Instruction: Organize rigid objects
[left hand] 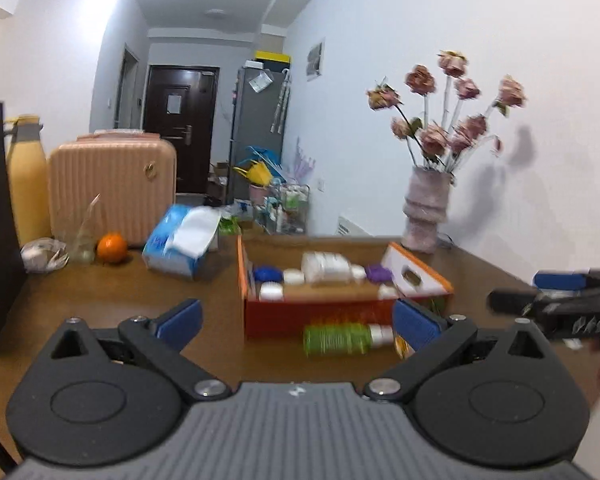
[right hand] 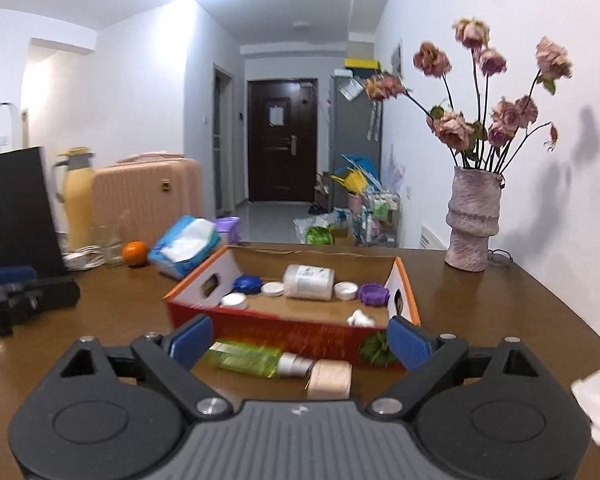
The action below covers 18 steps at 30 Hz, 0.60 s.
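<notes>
An open red-orange cardboard box (left hand: 320, 312) (right hand: 276, 326) sits on the brown table. It holds a white bottle (left hand: 326, 266) (right hand: 309, 277), a blue lid (left hand: 267, 273) (right hand: 248, 283), a purple lid (left hand: 379, 273) (right hand: 374, 294) and several white caps. A green bottle (left hand: 342, 338) (right hand: 256, 358) with a beige cap (right hand: 330, 378) lies on the table in front of the box. My left gripper (left hand: 298, 322) is open, just behind the green bottle. My right gripper (right hand: 300, 340) is open, with the bottle lying between its fingers; it also shows at the right edge of the left wrist view (left hand: 556, 300).
A vase of dried roses (left hand: 426, 208) (right hand: 474, 220) stands at the back right. A tissue pack (left hand: 182, 240) (right hand: 186, 246), an orange (left hand: 112, 247) (right hand: 135, 253), a glass, a yellow flask (left hand: 26, 184) and a pink suitcase (left hand: 114, 184) stand at the back left. A black box (right hand: 16, 208) is at far left.
</notes>
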Each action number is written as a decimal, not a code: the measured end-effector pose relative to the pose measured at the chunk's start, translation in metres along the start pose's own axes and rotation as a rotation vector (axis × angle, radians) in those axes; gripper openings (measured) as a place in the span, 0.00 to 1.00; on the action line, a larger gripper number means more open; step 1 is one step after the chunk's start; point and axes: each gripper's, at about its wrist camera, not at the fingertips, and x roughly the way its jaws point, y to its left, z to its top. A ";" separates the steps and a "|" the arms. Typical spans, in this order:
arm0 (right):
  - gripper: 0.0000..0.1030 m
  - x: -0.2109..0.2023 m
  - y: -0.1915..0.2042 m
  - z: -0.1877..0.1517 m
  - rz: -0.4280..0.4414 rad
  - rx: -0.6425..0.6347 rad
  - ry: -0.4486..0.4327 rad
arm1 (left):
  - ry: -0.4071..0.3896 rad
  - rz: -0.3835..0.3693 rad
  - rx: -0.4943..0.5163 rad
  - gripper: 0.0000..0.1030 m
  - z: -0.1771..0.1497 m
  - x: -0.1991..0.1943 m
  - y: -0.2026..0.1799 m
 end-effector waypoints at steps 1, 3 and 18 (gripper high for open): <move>0.92 -0.020 0.004 -0.010 0.018 -0.007 -0.020 | -0.017 -0.007 -0.003 1.00 -0.013 -0.017 0.004; 0.94 -0.062 0.010 -0.034 0.047 -0.040 -0.059 | -0.070 0.004 0.026 1.00 -0.038 -0.054 0.007; 1.00 -0.117 0.045 -0.094 -0.007 0.019 -0.045 | -0.094 -0.008 0.067 1.00 -0.079 -0.099 -0.018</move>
